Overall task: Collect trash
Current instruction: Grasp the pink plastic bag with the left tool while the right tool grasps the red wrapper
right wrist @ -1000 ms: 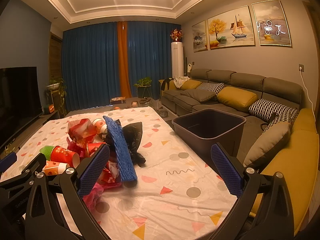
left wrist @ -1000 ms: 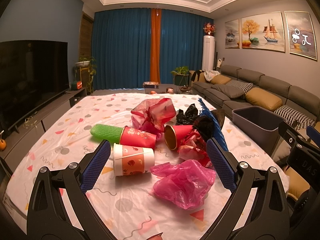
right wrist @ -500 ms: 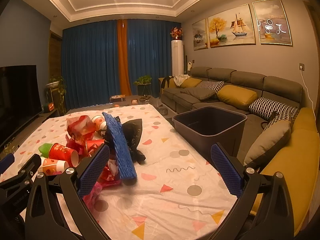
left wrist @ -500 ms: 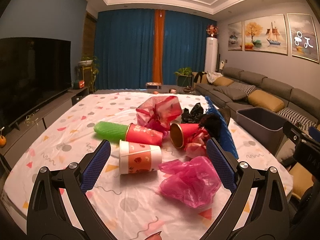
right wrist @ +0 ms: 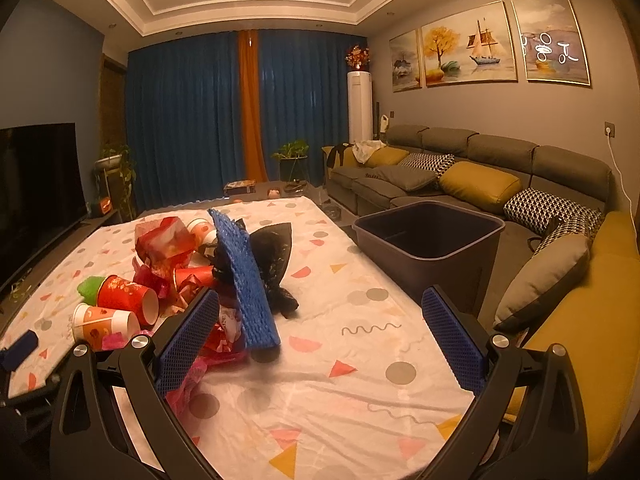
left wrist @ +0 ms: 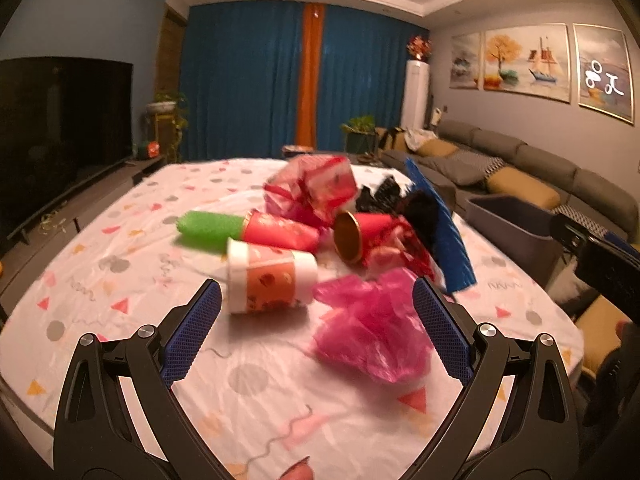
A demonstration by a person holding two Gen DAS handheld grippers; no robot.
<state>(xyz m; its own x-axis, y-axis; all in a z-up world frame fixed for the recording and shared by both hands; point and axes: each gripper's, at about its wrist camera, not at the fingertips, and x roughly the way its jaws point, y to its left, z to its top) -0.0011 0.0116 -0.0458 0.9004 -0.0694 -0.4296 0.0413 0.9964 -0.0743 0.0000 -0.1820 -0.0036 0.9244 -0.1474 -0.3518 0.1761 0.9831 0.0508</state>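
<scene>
A heap of trash lies on the patterned tablecloth. It holds a white and orange paper cup on its side, a red cup, a green foam sleeve, a gold-lined red cup, a crumpled pink bag, red wrapping, black plastic and a blue foam net. My left gripper is open just above the table, with the white cup and pink bag between its fingers ahead. My right gripper is open and empty, right of the heap.
A dark grey bin stands off the table's right edge, in front of a grey sofa with yellow cushions. A TV on a low cabinet is to the left. Blue curtains hang behind.
My left gripper has moved forward and lower toward the white cup and pink bag. My right gripper has drifted slightly forward. Both stayed open.
</scene>
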